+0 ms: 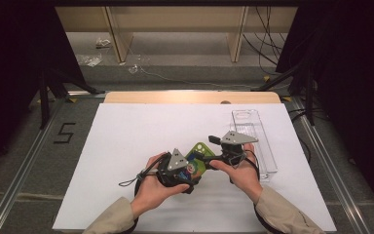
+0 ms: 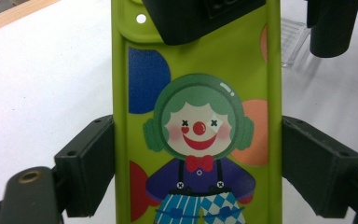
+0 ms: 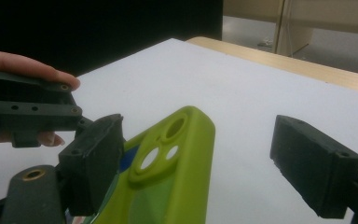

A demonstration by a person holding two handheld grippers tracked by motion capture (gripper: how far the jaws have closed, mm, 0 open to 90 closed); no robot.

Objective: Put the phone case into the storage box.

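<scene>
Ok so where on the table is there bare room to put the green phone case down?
The white sheet is bare left of the left gripper and behind the phone case. It is crowded at the right, where the clear plastic tray lies beside the right gripper.

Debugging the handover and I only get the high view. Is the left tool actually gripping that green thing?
Observer: Yes. In the left gripper view, the left tool has one jaw against each long edge of the phone case.
Operator: Which face is up?
Observer: The back. It shows a printed clown with a red nose and a red bow tie.
Operator: Is the right tool closed on it too?
Observer: No. The right tool is open. The case's far end sits between its jaws, with one jaw close beside the edge and the other well clear.
</scene>
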